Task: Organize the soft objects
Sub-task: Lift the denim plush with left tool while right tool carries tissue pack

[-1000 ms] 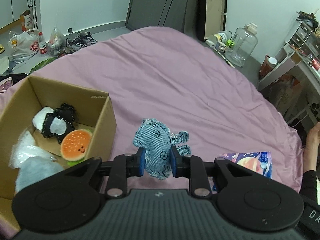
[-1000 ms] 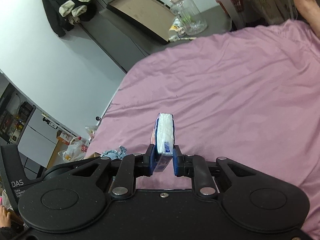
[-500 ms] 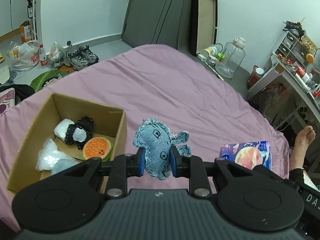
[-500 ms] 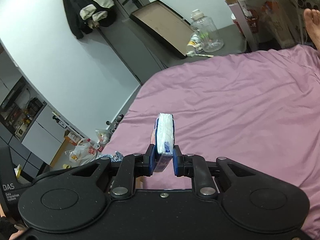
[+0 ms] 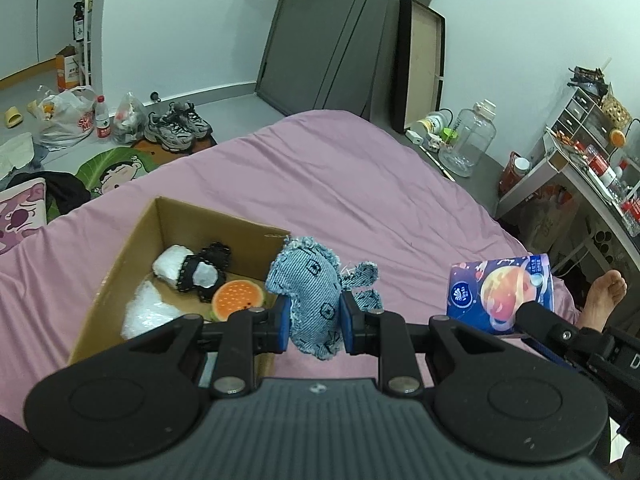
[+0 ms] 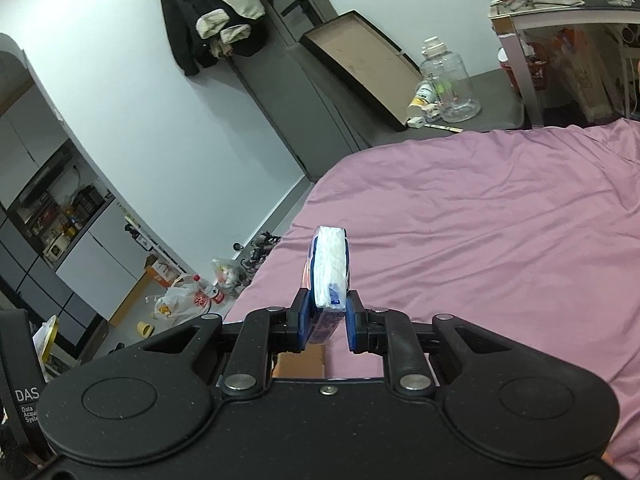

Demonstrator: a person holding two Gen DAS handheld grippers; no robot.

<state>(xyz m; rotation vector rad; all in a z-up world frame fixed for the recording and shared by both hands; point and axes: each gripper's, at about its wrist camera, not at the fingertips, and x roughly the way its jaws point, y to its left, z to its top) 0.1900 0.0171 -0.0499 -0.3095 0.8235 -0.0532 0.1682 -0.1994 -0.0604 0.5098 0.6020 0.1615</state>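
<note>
In the left wrist view the left gripper [image 5: 313, 328] has its jaws closed narrowly on a frayed blue denim stuffed toy with dark printed marks [image 5: 310, 292], which sits at frame centre, pinched at its lower body with its head and ragged limbs sticking up above the blue pads. Just left of it, in the lower-left middle of the frame, an open brown cardboard box [image 5: 132, 240] rests on the pink bedsheet [image 5: 340, 184]; inside lie a white-and-black lacy fabric piece [image 5: 192, 274], a round orange burger-shaped plush [image 5: 238, 305] and a crinkled clear plastic bag [image 5: 150, 314]. The denim toy overlaps the box's right-hand corner in the picture; whether it touches the cardboard cannot be told. At the right edge the flat blue tissue pack printed with an orange planet [image 5: 502, 294] is held upright, with a bare foot [image 5: 604, 296] behind it. In the right wrist view the right gripper [image 6: 326, 326] has its jaws clamped on that tissue pack [image 6: 329, 272], seen edge-on at frame centre, above the sheet. Beyond the bed a clear plastic water jug [image 6: 450, 80] stands on the grey floor at upper right, and a black jacket [image 6: 212, 12] hangs at upper left
</note>
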